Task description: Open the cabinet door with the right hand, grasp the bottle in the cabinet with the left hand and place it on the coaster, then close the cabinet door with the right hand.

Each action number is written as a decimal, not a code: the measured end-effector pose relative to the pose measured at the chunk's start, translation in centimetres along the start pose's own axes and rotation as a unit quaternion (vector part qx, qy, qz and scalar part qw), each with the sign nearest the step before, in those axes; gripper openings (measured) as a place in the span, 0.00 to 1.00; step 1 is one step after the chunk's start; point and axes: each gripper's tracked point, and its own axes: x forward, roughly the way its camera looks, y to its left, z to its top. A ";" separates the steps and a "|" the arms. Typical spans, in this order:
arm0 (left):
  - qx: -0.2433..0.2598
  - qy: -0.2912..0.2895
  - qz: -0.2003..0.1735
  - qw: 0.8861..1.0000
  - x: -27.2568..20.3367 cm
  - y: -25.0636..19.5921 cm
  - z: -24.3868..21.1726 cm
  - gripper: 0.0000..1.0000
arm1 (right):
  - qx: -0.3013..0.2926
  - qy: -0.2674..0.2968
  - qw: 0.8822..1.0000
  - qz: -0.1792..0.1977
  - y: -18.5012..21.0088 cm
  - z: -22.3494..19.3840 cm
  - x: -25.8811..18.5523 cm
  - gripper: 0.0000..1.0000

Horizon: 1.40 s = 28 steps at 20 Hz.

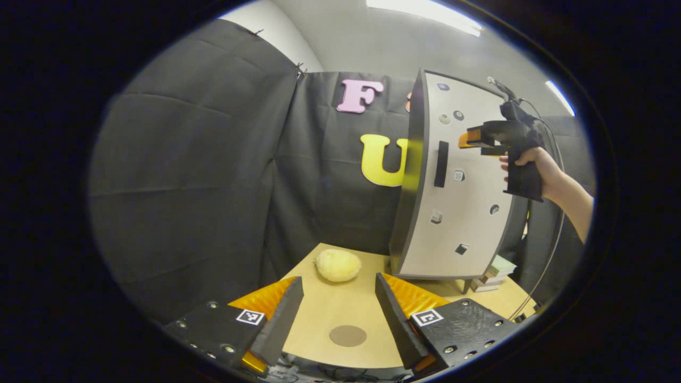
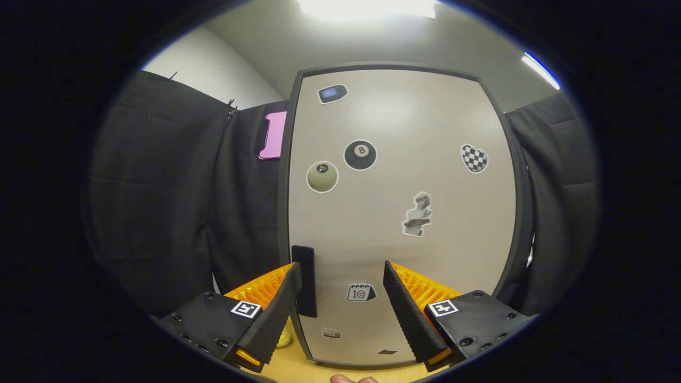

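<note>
- The cabinet door (image 2: 399,213) is closed, its dark handle (image 2: 305,281) running upright along its left edge.
- The right claw (image 2: 340,314) is spread wide, close in front of the door, with the handle just beside its left finger.
- In the left gripper view, the right claw (image 1: 476,142) sits level with the handle (image 1: 440,164), held by a hand (image 1: 534,162).
- The left claw (image 1: 338,314) is spread, hovering over the counter (image 1: 340,303) left of the cabinet.
- The round coaster (image 1: 348,335) lies on the counter between its fingers; a yellow lumpy object (image 1: 338,265) rests beyond, near the cabinet's base.
</note>
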 end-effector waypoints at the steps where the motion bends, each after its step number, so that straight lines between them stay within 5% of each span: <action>1: 0.002 0.001 0.003 1.000 0.1 0.4 -0.1 0.82 | -0.002 0.000 1.000 0.002 0.8 -0.1 0.7 0.98; 7: 0.005 0.006 0.021 1.000 -0.2 2.4 -0.6 0.84 | -0.001 0.024 1.000 -0.008 3.3 -2.7 4.4 0.98; 11: -0.010 0.016 0.042 0.999 -0.9 4.2 -1.7 0.82 | -0.008 0.047 0.999 -0.012 4.3 -4.4 6.0 0.89; 12: -0.016 0.018 0.047 0.999 -1.1 4.6 -1.8 0.82 | -0.013 0.048 0.999 -0.018 4.3 -4.5 6.2 0.78; 17: -0.022 0.025 0.060 0.998 -1.6 5.3 -2.7 0.82 | -0.010 0.062 0.997 -0.040 3.9 -5.6 7.3 0.76; 18: -0.020 0.025 0.059 0.998 -1.7 5.2 -2.7 0.82 | -0.007 0.064 0.997 -0.039 3.8 -5.6 7.5 0.50; 19: -0.018 0.025 0.057 0.998 -1.7 4.9 -2.6 0.82 | -0.005 0.071 0.997 -0.041 3.8 -5.9 7.6 0.42; 21: -0.010 0.021 0.058 0.998 -1.5 4.5 -2.4 0.84 | 0.004 0.079 0.996 -0.035 4.0 -6.2 7.6 0.44; 22: -0.007 0.020 0.056 0.998 -1.5 4.1 -2.2 0.82 | 0.008 0.087 0.996 -0.034 4.0 -6.3 7.9 0.36; 28: -0.011 0.020 0.035 0.999 -2.1 3.0 -2.0 0.82 | 0.016 0.082 0.996 -0.011 4.1 -6.3 7.5 0.24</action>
